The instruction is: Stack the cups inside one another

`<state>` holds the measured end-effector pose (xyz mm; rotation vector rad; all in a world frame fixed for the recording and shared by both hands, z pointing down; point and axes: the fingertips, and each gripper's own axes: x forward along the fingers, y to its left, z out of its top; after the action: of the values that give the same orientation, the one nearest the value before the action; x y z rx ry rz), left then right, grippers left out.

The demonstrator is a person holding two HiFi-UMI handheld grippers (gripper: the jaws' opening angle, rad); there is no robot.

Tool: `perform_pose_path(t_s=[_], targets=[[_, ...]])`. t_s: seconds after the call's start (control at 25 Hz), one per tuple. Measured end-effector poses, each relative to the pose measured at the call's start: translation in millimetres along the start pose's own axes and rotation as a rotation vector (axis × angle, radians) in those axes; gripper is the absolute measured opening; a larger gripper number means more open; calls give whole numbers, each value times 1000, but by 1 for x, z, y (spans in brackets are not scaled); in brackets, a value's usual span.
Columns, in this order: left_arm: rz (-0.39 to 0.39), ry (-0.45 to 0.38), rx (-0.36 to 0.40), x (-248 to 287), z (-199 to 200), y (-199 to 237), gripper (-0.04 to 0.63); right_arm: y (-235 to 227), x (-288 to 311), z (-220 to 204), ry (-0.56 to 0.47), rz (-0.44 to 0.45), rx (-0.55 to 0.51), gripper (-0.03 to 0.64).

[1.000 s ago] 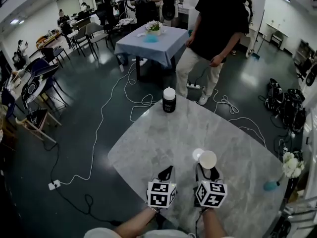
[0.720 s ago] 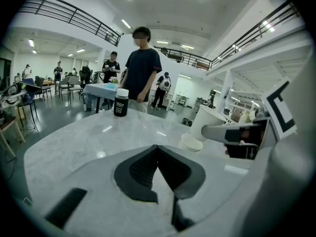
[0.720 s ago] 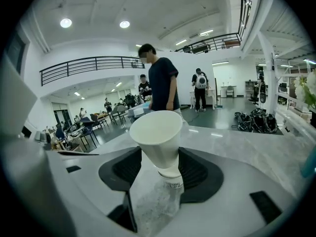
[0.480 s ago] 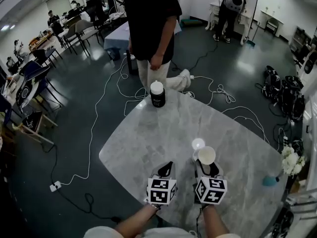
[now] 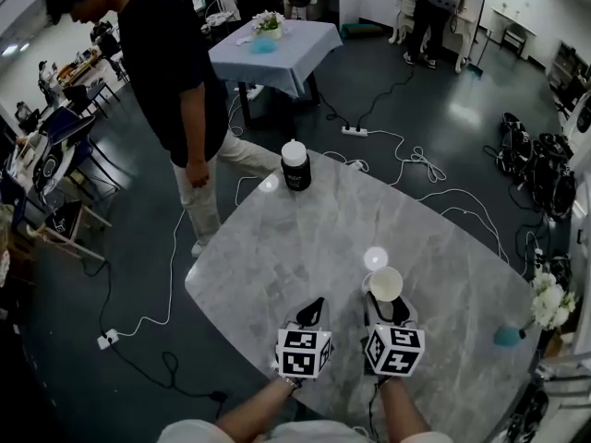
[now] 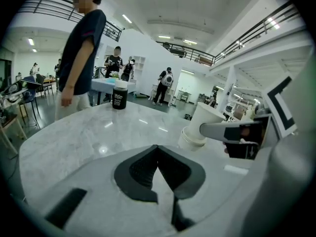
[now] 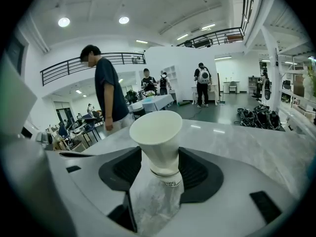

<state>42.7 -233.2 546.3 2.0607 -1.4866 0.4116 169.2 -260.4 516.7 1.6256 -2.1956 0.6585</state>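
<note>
Two nested cups (image 7: pixel 157 132) sit clamped between the right gripper (image 5: pixel 386 303) jaws, left gripper (image 6: pixel 157 152) just beside (jaws together, empty).

The person in the black T-shirt and light trousers (image 5: pixel 180 90) is on the move: a second ago beyond and right of the black jar with the white lid (image 5: pixel 295 165), half a second ago directly behind it, now round to its left, off the grey marble table's (image 5: pixel 277 247) edge. The blue-clothed table (image 5: pixel 277 49) beyond the jar, blocked a moment back, is in sight again.
</note>
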Motion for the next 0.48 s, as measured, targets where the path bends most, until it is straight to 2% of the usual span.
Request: perform_pose_path(t_s=[0.48], targets=[[21,16,-12,-3,-7,12,-5,3,10,-10,35,-10,-3,213]])
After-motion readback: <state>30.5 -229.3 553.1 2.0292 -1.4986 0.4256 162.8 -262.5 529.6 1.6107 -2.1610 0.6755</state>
